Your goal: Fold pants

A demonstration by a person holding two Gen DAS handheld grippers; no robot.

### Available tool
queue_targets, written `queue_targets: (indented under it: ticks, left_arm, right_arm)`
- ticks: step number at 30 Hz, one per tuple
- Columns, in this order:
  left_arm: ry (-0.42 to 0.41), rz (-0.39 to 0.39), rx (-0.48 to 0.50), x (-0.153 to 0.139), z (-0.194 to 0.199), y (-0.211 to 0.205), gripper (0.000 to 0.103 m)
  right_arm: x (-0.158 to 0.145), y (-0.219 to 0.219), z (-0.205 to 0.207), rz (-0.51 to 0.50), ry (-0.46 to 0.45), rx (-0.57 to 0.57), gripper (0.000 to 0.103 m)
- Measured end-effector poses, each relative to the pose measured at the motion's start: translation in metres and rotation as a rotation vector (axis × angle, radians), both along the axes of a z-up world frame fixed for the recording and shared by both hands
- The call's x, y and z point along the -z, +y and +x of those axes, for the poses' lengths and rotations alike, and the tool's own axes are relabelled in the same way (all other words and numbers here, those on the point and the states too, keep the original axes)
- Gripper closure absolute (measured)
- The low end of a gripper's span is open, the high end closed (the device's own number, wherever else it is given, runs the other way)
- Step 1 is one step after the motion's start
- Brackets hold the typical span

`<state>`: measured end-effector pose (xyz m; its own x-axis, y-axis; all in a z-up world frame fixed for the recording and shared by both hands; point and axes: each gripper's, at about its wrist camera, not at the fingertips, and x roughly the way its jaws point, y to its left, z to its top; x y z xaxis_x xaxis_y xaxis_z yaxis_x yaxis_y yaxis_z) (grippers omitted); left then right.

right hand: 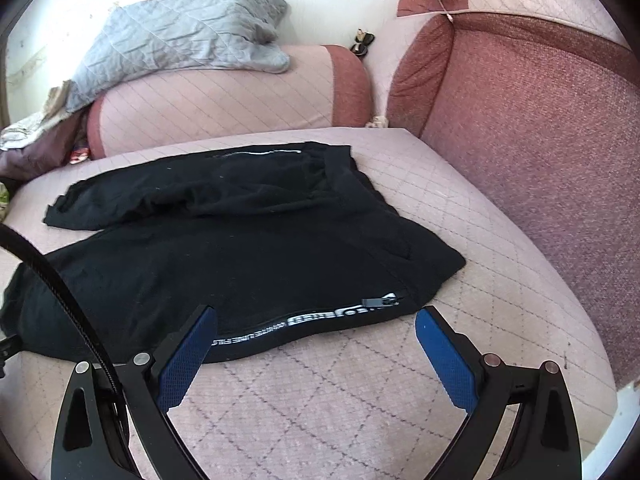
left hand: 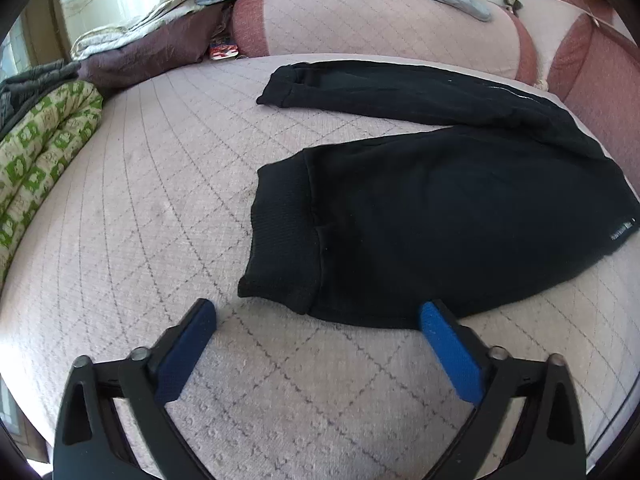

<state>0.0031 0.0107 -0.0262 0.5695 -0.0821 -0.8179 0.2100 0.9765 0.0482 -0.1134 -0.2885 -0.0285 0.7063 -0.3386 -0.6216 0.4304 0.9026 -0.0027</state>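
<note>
Black pants (left hand: 440,216) lie spread on a pink quilted sofa seat (left hand: 140,208). The near leg ends in a ribbed cuff (left hand: 280,236); the far leg's cuff (left hand: 284,88) lies near the backrest. My left gripper (left hand: 318,318) is open and empty, just in front of the near cuff. In the right wrist view the pants (right hand: 224,248) show the waist end, with a white lettered strip and a zipper pull (right hand: 380,302) along the near edge. My right gripper (right hand: 314,324) is open and empty, its fingertips at that edge.
A green patterned cushion (left hand: 44,148) lies at the left. A grey quilted blanket (right hand: 188,28) lies on the pink backrest cushions (right hand: 224,96). A dark red cushion (right hand: 532,152) bounds the right side. A black cable (right hand: 60,280) crosses the left of the right wrist view.
</note>
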Motion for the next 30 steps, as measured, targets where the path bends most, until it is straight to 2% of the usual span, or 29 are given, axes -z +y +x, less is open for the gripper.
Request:
queue_targets:
  ticks: [2,5,6,8,12,14,17,20,22,25,28,30]
  left_arm:
    - [0.021,-0.029,0.019,-0.011,0.000,0.002,0.045]
    - [-0.005,-0.151,-0.022,-0.039,0.002,0.024,0.044]
    - [-0.014,-0.174,-0.046,-0.049,0.009,0.034,0.040]
    - [-0.022,-0.183,-0.075,-0.059,0.023,0.045,0.033]
    - [0.015,-0.173,-0.128,-0.070,0.075,0.060,0.032]
    - [0.032,-0.180,-0.129,-0.073,0.106,0.060,0.032]
    - [0.049,-0.179,-0.114,-0.071,0.149,0.054,0.031]
    - [0.107,-0.189,-0.084,-0.059,0.203,0.044,0.031]
    - [0.173,-0.213,-0.075,-0.044,0.240,0.038,0.031]
    - [0.204,-0.266,-0.102,-0.025,0.279,0.039,0.031]
    - [0.240,-0.318,-0.107,-0.007,0.306,0.035,0.031]
    - [0.207,-0.304,-0.078,-0.006,0.313,0.028,0.019]
  right_arm:
    - [-0.004,-0.005,0.002,0.051,0.009,-0.020,0.002]
    - [-0.019,-0.029,0.000,0.113,0.005,-0.051,0.002]
    - [-0.025,-0.037,0.000,0.124,0.000,-0.063,0.002]
    - [-0.040,-0.055,0.006,0.153,-0.008,-0.088,0.002]
    - [-0.057,-0.097,0.035,0.228,0.015,-0.133,0.002]
    - [-0.061,-0.111,0.063,0.225,0.037,-0.142,0.002]
    - [-0.062,-0.131,0.111,0.211,0.085,-0.153,0.003]
    - [-0.060,-0.146,0.164,0.207,0.125,-0.170,0.005]
    - [-0.057,-0.149,0.199,0.166,0.162,-0.185,0.005]
    - [-0.049,-0.147,0.250,0.098,0.230,-0.248,0.005]
    - [-0.033,-0.150,0.294,0.089,0.285,-0.285,0.006]
    - [-0.022,-0.150,0.311,0.088,0.311,-0.304,0.006]
